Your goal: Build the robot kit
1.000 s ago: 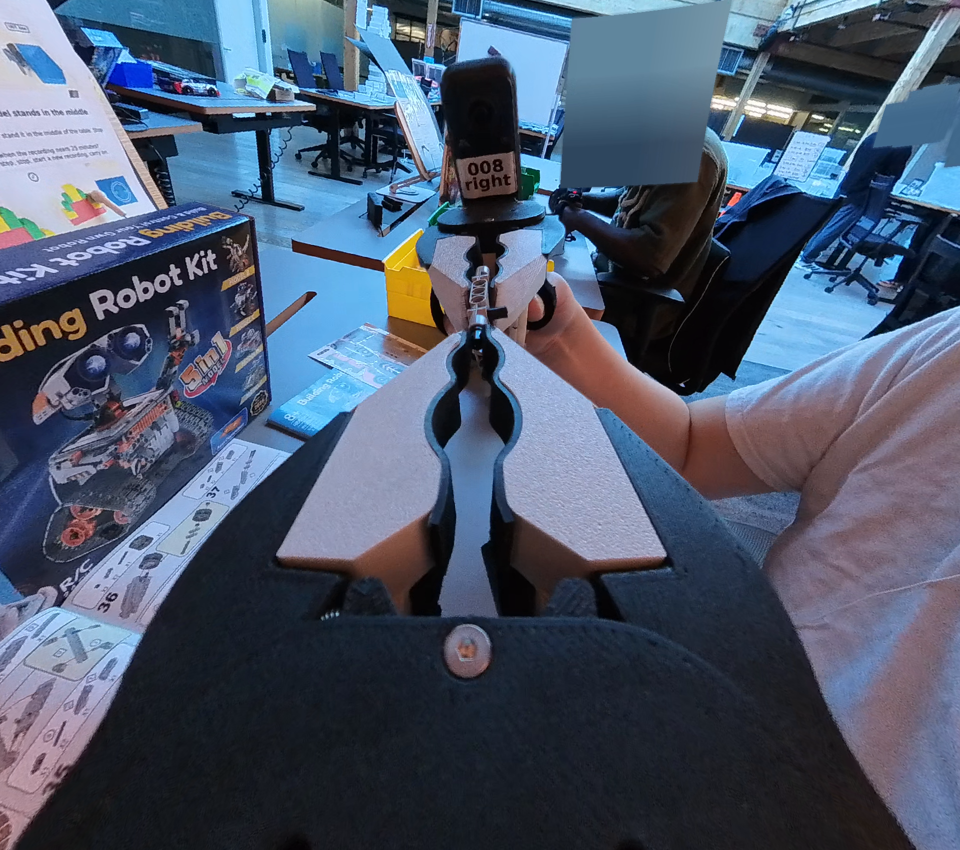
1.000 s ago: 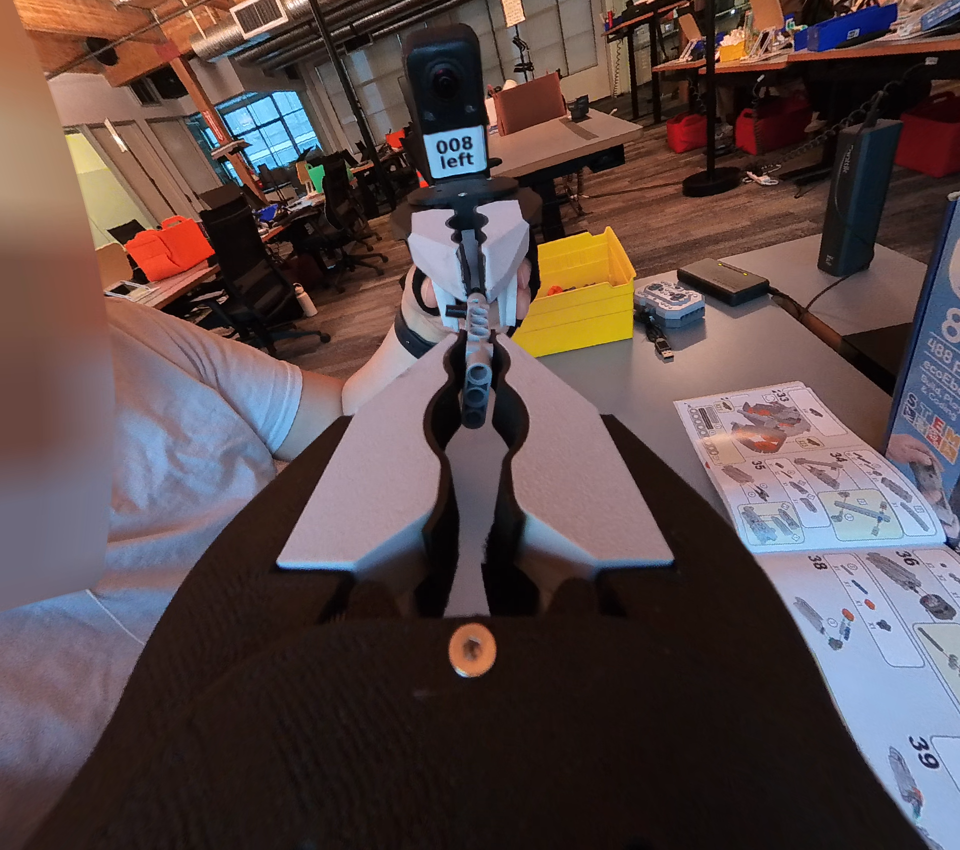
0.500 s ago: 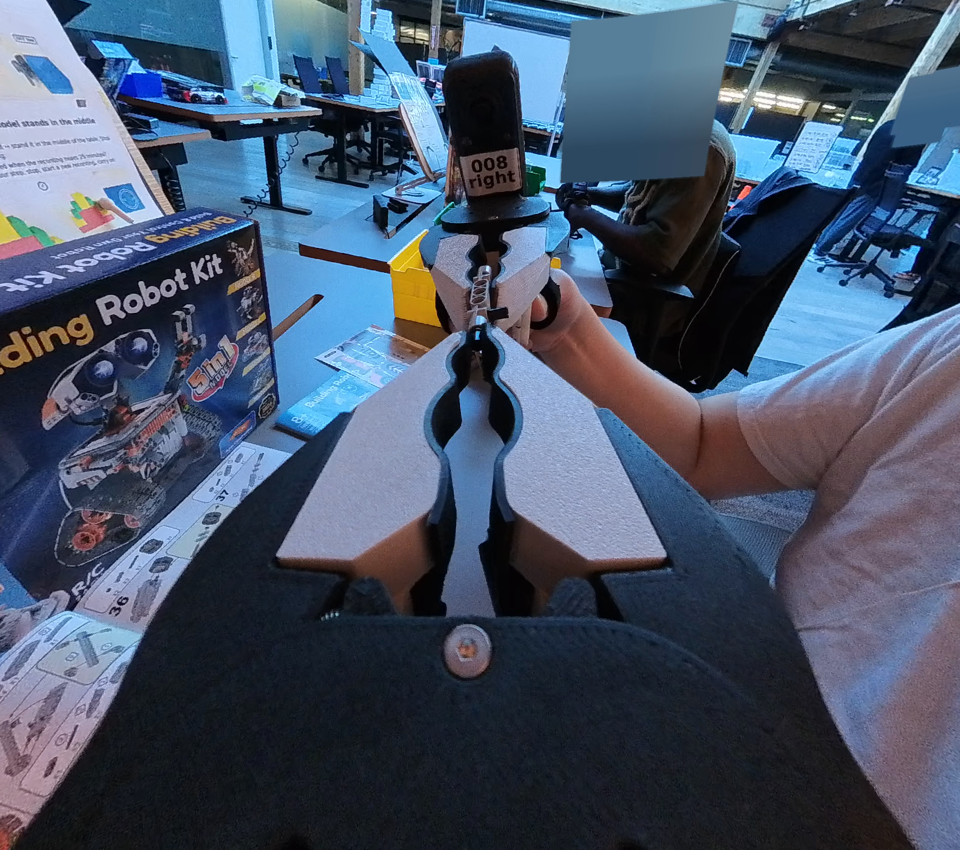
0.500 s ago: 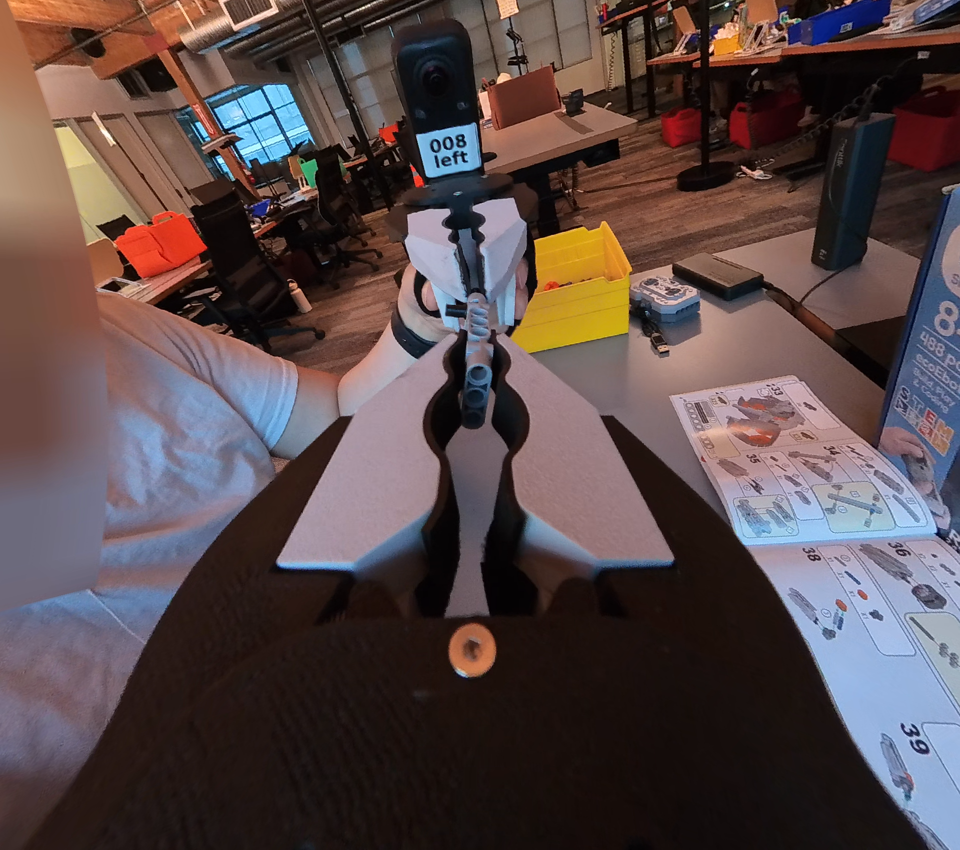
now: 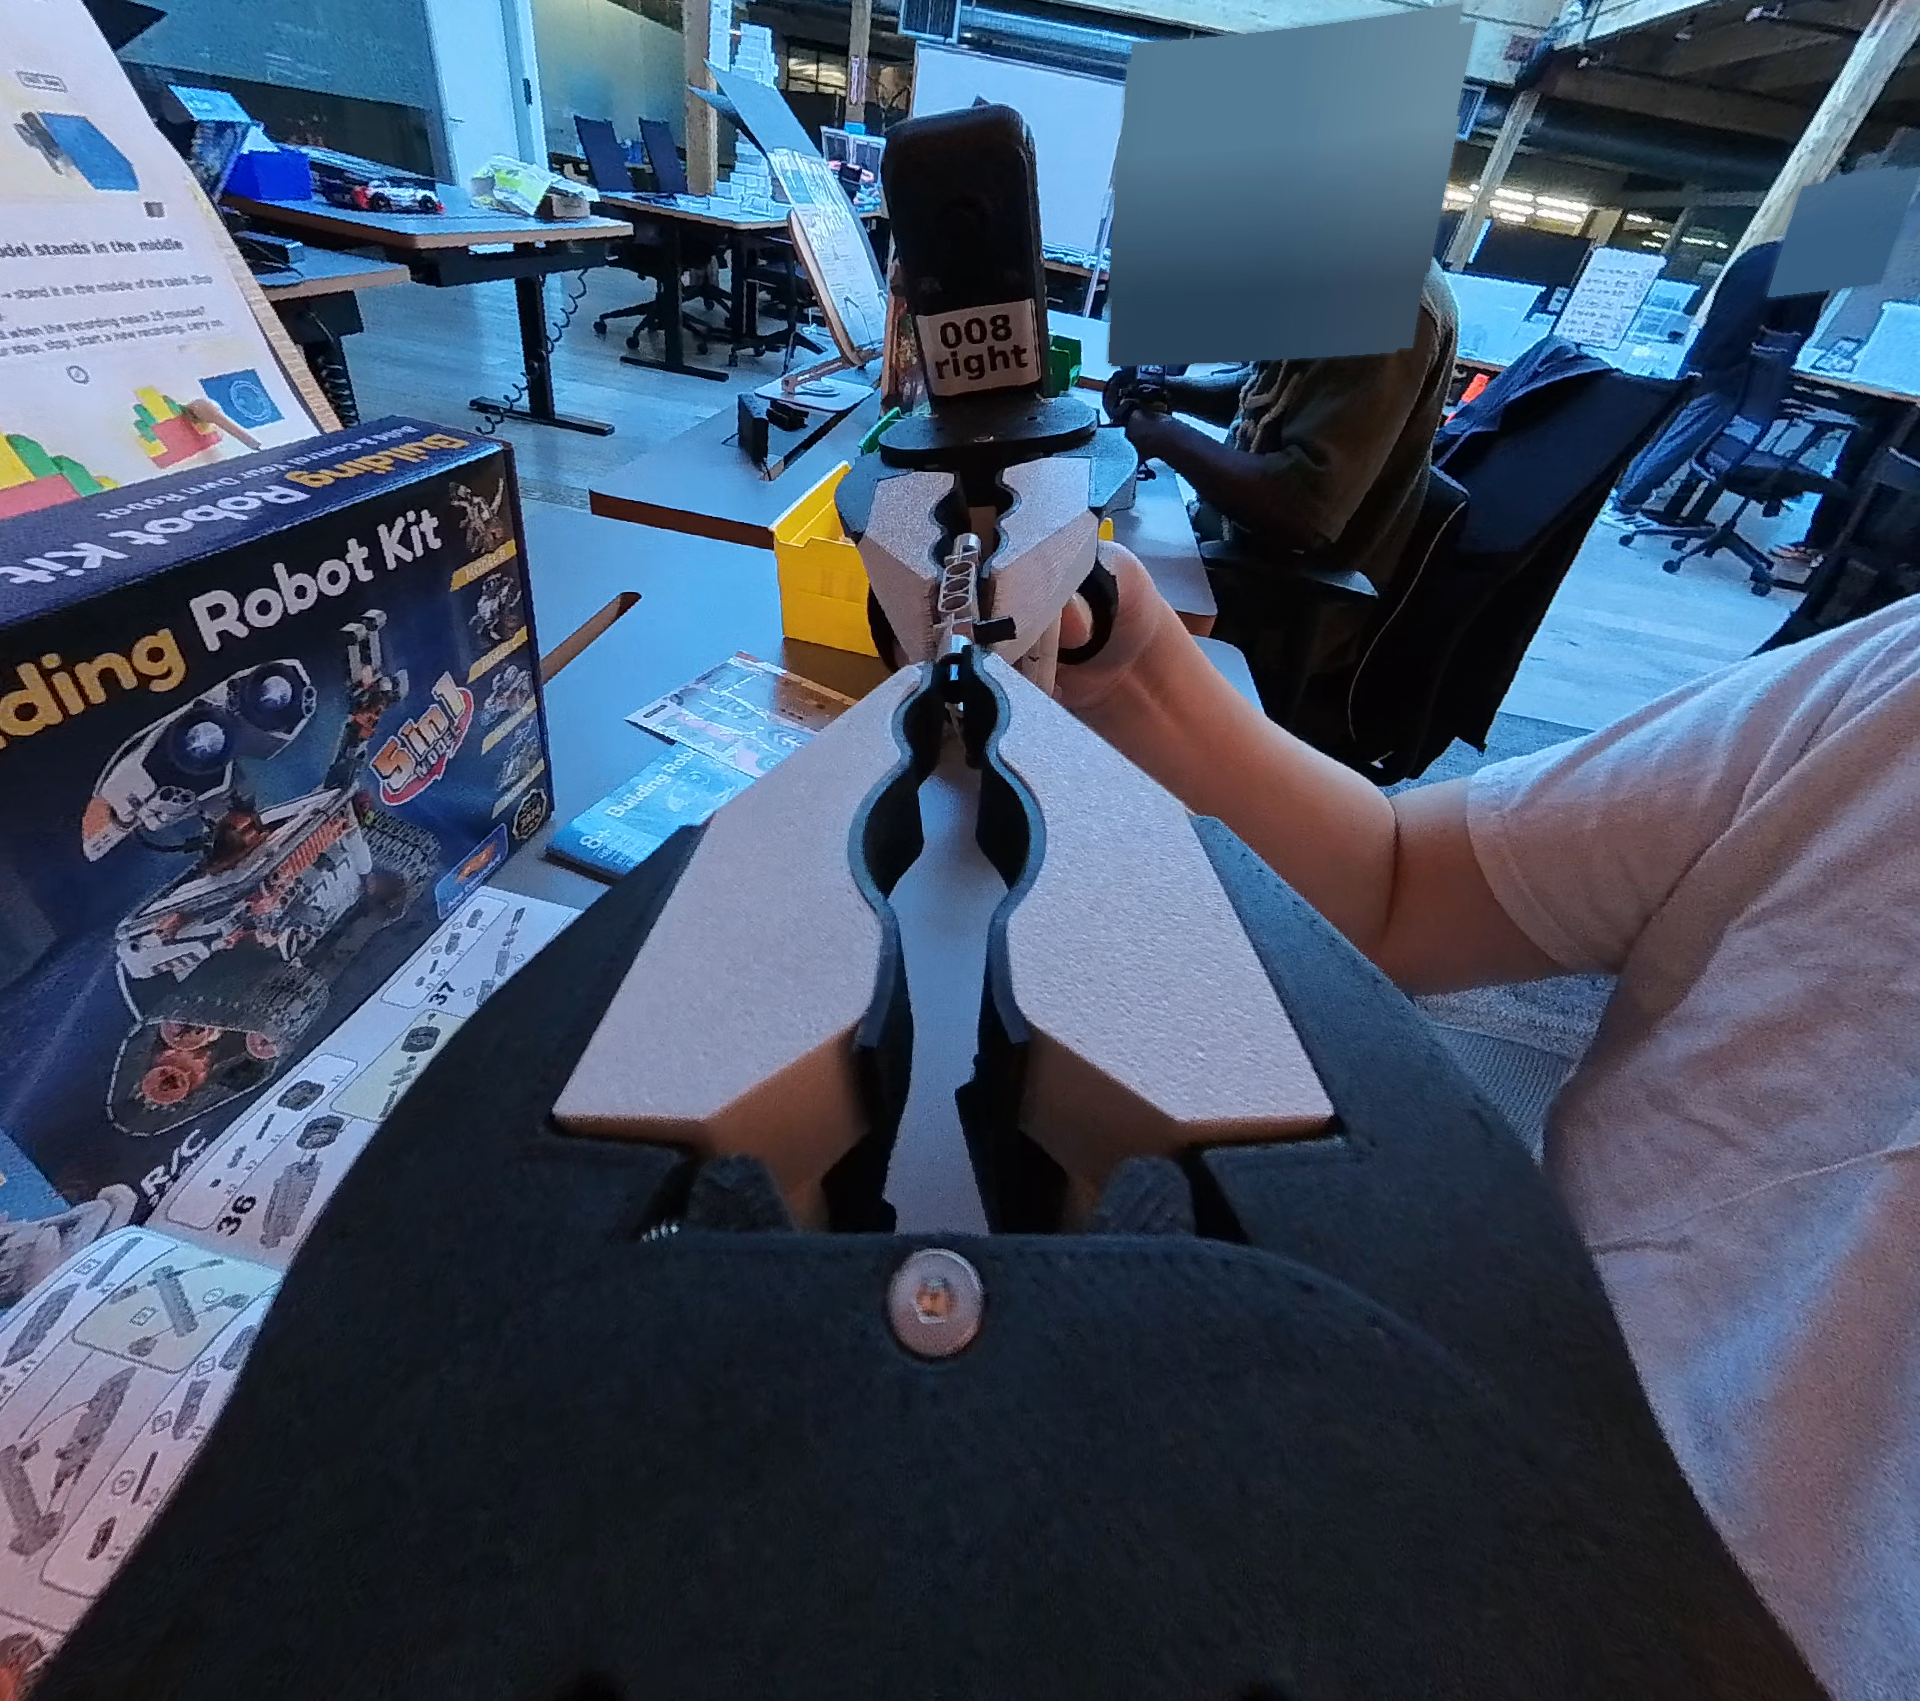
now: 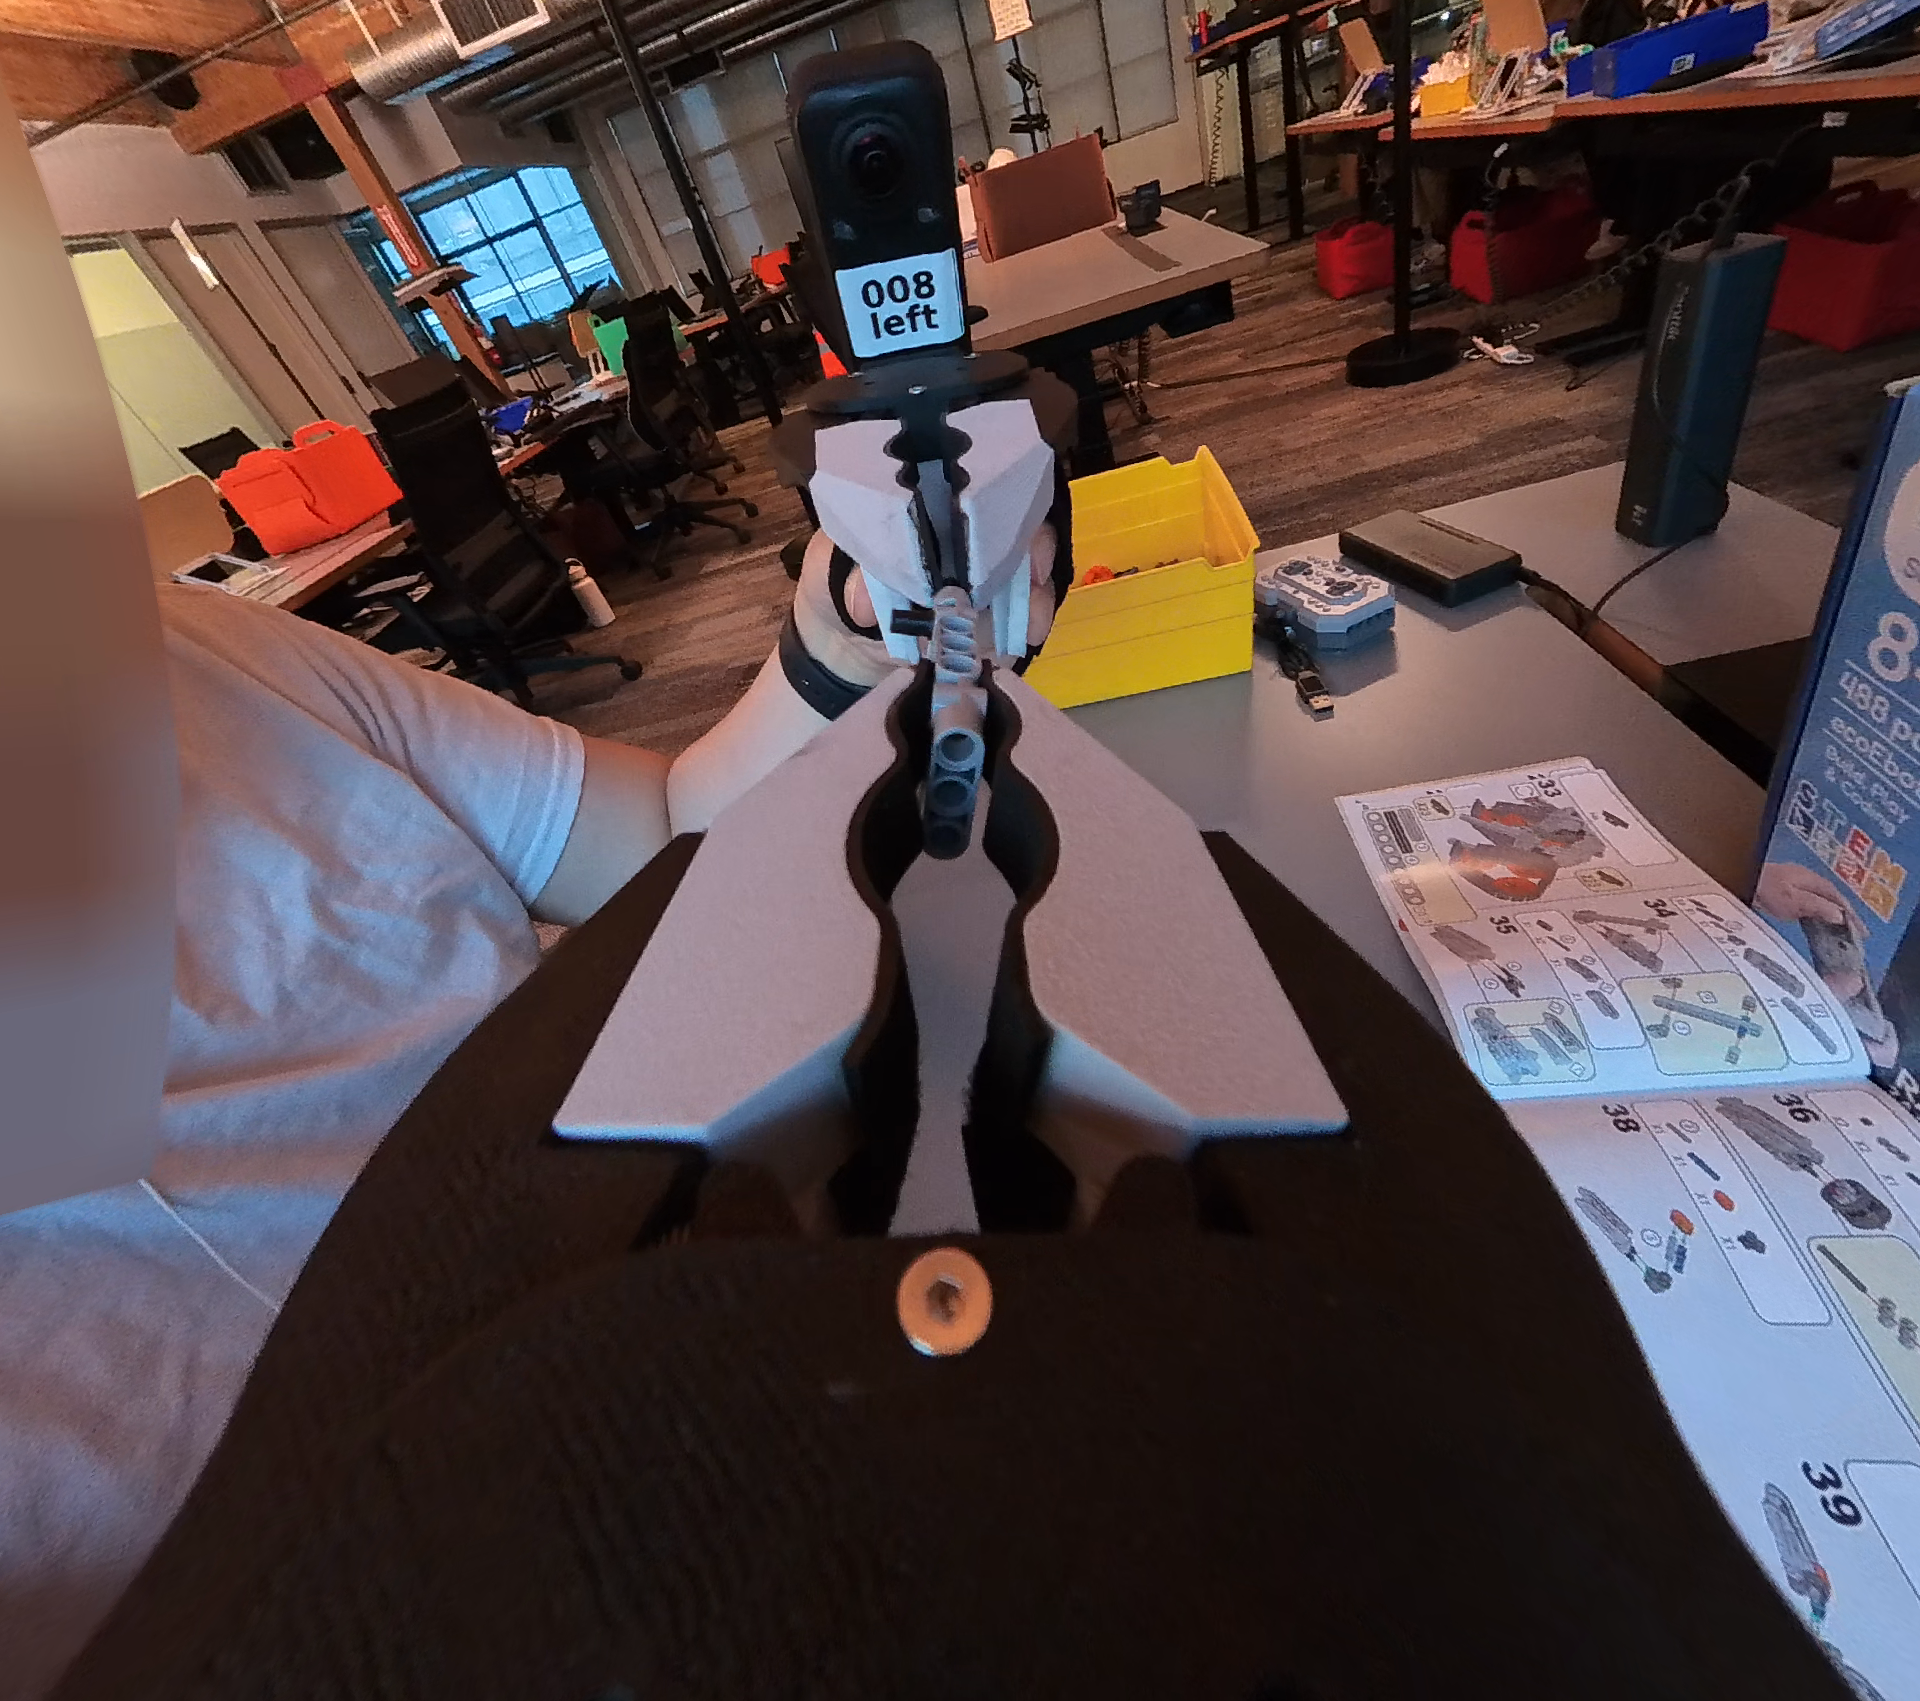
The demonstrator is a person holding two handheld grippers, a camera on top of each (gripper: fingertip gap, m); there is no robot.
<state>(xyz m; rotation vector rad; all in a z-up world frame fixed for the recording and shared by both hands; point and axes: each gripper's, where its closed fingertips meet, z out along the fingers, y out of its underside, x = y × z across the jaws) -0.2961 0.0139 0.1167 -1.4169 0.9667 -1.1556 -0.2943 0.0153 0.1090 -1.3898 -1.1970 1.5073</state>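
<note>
My two grippers face each other above a grey table (image 6: 1226,747) and meet tip to tip. My right gripper (image 6: 951,711) is shut on a grey beam with round holes (image 6: 951,773). The beam runs forward into my left gripper (image 6: 940,602), which faces the camera. In the left wrist view my left gripper (image 5: 954,680) is shut on the near end of the beam (image 5: 958,586). The far end sits in the jaws of my right gripper (image 5: 961,602). A small black pin (image 5: 994,628) sticks out of the beam's side; it also shows in the right wrist view (image 6: 907,618).
A yellow bin (image 6: 1153,602) stands behind the grippers. An open instruction booklet (image 6: 1621,934), a grey controller (image 6: 1325,597), a black power brick (image 6: 1423,555) and a blue box (image 6: 1860,716) lie to the right. A robot kit box (image 5: 260,716) stands at the left. The tips of both grippers are at nearly the same place.
Both grippers stay shut on the beam, tip to tip. The views have shifted only slightly. The black pin on the beam's side now shows more clearly.
</note>
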